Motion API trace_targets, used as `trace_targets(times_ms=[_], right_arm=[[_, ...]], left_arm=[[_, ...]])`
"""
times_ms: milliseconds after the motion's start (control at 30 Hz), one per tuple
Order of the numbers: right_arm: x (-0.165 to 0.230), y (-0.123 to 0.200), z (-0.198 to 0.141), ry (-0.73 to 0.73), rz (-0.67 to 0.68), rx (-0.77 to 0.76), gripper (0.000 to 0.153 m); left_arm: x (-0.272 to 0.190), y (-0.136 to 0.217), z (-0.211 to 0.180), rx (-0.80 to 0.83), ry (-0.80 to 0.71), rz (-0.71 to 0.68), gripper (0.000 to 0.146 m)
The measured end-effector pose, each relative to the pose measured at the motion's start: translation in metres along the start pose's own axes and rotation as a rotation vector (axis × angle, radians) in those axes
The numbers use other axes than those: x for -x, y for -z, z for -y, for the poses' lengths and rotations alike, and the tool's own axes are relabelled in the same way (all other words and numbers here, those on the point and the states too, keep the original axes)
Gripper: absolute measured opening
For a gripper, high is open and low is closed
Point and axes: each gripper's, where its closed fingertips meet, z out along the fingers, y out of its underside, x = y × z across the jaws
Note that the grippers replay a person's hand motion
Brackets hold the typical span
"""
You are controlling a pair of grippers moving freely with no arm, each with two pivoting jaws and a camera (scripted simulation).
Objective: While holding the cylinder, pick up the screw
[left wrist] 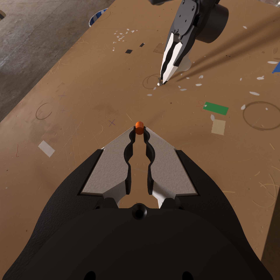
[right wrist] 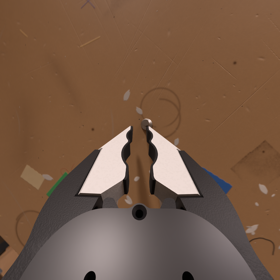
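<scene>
My left gripper (left wrist: pixel 139 128) is shut on a small orange cylinder (left wrist: pixel 139 128), held at the fingertips above the brown table (left wrist: pixel 94 84). A small silver screw (right wrist: pixel 146 123) stands on its head on the table. My right gripper (right wrist: pixel 139 127) points down at it, with its jaws a narrow gap apart and nothing between them. The screw sits just past the tip of the right-hand finger (right wrist: pixel 160 153), touching or almost touching it, outside the gap. In the left wrist view the right gripper (left wrist: pixel 162 81) comes down from the upper right to the screw (left wrist: pixel 159 82).
A green tag (left wrist: pixel 215 108), a beige paper scrap (left wrist: pixel 218 127) and a white tape piece (left wrist: pixel 46 148) lie flat on the table. A blue scrap (right wrist: pixel 218 180) lies by the right gripper. The table's left edge drops to a concrete floor, where a blue-and-white bucket (left wrist: pixel 97 16) stands.
</scene>
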Motion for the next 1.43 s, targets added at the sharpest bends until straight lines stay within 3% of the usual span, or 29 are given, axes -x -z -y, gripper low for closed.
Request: trace_targets(times_ms=[133,367,533,667,1100,1200,1333,1433], right_arm=[[0.0,-0.001,0.005,-0.067,-0.029,-0.047,0.018],[-0.012,-0.004,0.0,-0.05,-0.142,-0.003,0.015],[-0.006,-0.004,-0.001,-0.051,-0.088,0.004,0.016],[-0.006,-0.005,0.0,0.061,-0.095,0.026,0.015],[-0.008,-0.007,0.002,0.19,0.003,0.041,0.008],[-0.008,-0.003,0.007,0.257,0.07,-0.034,0.008],[0.015,0.049,0.053,0.376,0.163,-0.412,0.008],[0.031,0.073,0.076,0.465,0.236,-0.488,0.008]], left_arm=[[0.003,-0.006,-0.002,0.011,-0.014,0.003,0.009],[-0.002,-0.019,0.007,-0.048,-0.048,-0.035,0.009],[-0.004,-0.038,0.005,-0.066,-0.049,-0.055,0.009],[-0.006,-0.048,0.002,-0.062,-0.034,-0.077,0.009],[-0.004,-0.045,-0.004,-0.043,-0.002,-0.076,0.009],[-0.005,-0.047,-0.002,-0.069,0.023,-0.104,0.009],[-0.013,-0.05,0.011,-0.153,0.067,-0.209,0.009],[-0.021,-0.054,0.028,-0.237,0.092,-0.349,0.009]])
